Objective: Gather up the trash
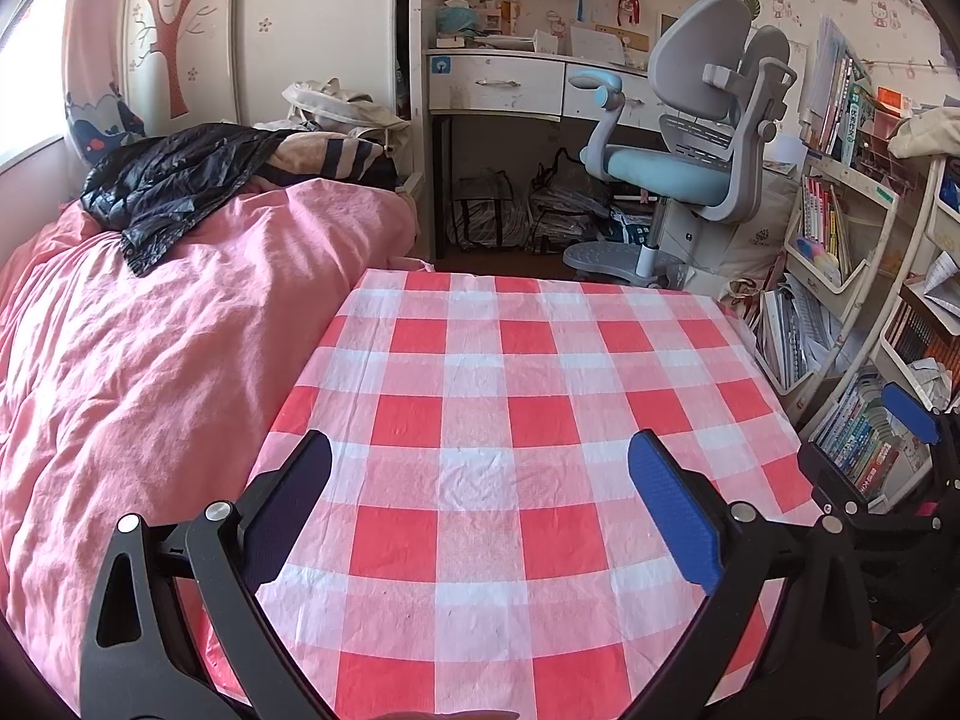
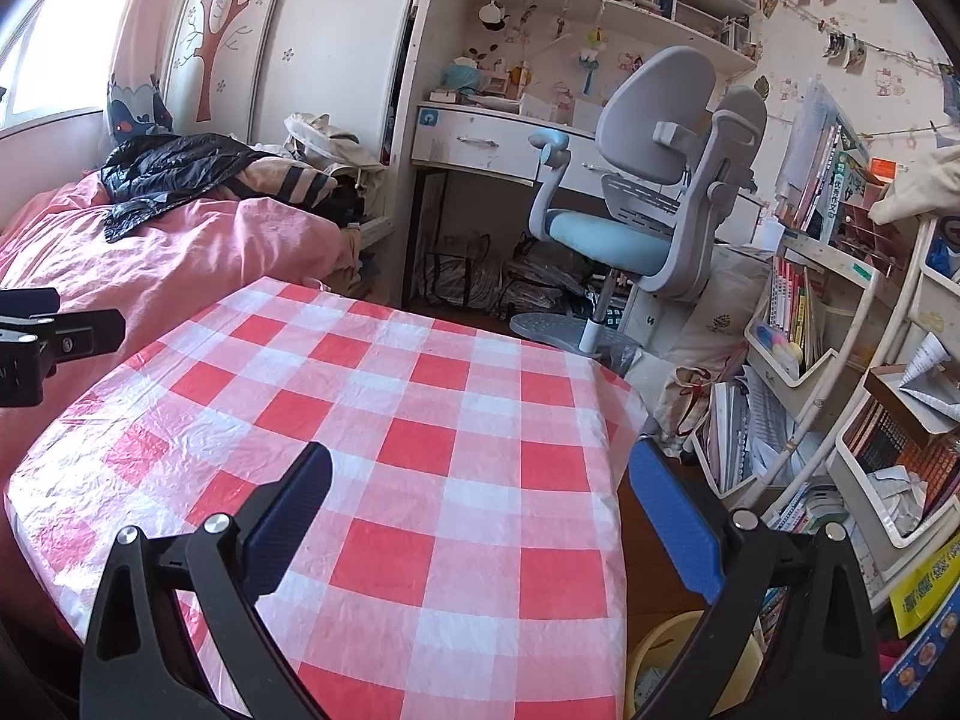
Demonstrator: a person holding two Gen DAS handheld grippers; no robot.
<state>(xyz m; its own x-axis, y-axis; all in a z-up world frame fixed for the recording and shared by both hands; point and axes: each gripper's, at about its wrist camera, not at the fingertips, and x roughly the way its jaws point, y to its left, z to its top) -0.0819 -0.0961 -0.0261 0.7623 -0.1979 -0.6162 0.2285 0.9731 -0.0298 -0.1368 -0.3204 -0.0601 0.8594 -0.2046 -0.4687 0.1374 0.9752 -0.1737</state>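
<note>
A table with a red and white checked cloth [image 1: 510,420] fills the middle of both views [image 2: 372,450]; I see no trash lying on it. My left gripper [image 1: 480,468] is open and empty above the near half of the cloth. My right gripper [image 2: 480,480] is open and empty over the table's right edge. A pale yellow bin [image 2: 666,648] stands on the floor below the table's right edge, partly hidden by my right finger. The right gripper also shows at the right edge of the left wrist view [image 1: 870,462], and the left gripper at the left edge of the right wrist view [image 2: 54,336].
A bed with a pink duvet [image 1: 150,360] and a black jacket [image 1: 174,186] lies left of the table. A grey and blue desk chair [image 1: 678,168] and a white desk [image 1: 510,84] stand behind it. Crowded bookshelves [image 2: 840,390] line the right side.
</note>
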